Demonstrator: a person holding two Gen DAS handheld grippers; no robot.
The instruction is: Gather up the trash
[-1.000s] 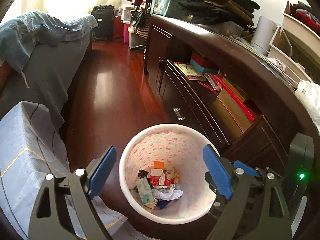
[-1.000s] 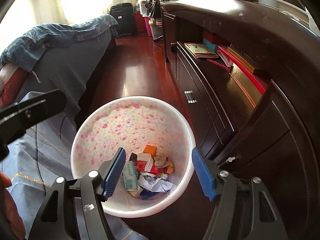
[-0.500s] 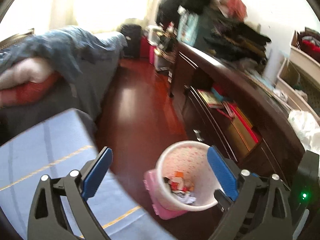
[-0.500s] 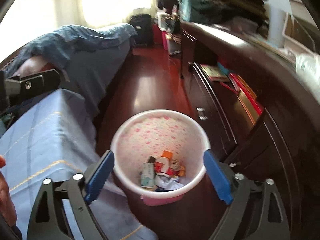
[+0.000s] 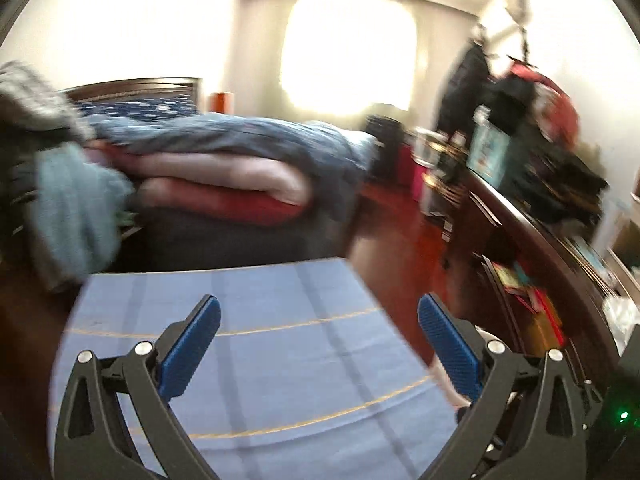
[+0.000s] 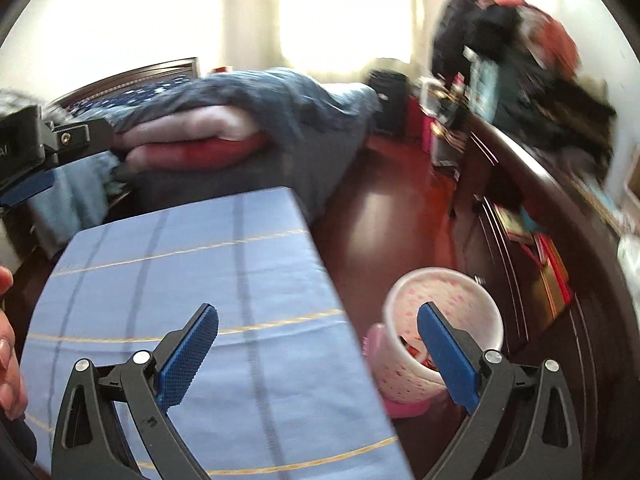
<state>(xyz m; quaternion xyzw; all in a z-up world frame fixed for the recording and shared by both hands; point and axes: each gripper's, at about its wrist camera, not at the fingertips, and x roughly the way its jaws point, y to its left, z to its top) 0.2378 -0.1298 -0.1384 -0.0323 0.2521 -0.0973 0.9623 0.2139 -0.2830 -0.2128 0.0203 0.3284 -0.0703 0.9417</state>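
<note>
The white flowered trash bin with a pink base stands on the red wood floor, low and right in the right wrist view. Bits of trash show inside it, partly behind one finger. My right gripper hangs above a blue cloth-covered surface, left of the bin; its jaws are opening with nothing between them. My left gripper is over the same blue cloth, jaws opening and empty. Only a sliver of the bin shows there.
A bed with blue, pink and red bedding lies beyond the cloth. A dark wooden dresser piled with clothes runs along the right. Bare floor lies between them. The left gripper's body and a hand show at the left edge.
Both grippers have risen and swung left, away from the bin, toward the blue cloth. Both sets of jaws stand wider. The bin now sits small and low at the right.
</note>
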